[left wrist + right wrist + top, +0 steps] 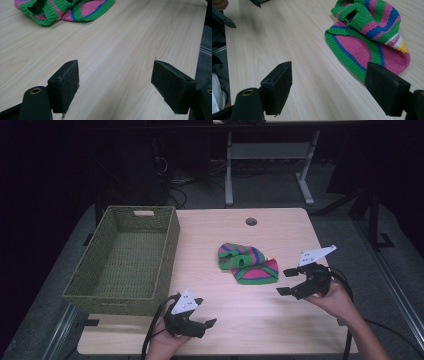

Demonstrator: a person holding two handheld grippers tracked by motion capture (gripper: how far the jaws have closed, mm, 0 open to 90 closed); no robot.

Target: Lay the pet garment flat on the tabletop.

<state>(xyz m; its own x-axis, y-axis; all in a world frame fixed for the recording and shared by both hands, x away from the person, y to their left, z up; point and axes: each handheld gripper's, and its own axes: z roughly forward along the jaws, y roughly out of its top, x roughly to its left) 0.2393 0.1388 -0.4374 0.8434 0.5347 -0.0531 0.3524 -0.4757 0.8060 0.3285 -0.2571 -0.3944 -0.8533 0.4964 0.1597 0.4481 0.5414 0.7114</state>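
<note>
Now, with both grippers' fingers wide and empty, you're approaching the striped knit garment (248, 263) (right gripper (288, 280) nearest), so close in on its hem.

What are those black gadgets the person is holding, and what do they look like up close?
They are two handheld grippers. The left gripper and right gripper are black, each with two flat, blocky black jaws faced with dark pads. Each carries a pale grey three-cornered plate on top and trails a black cable. The person's forearms appear bare; no sleeves are visible.
</note>
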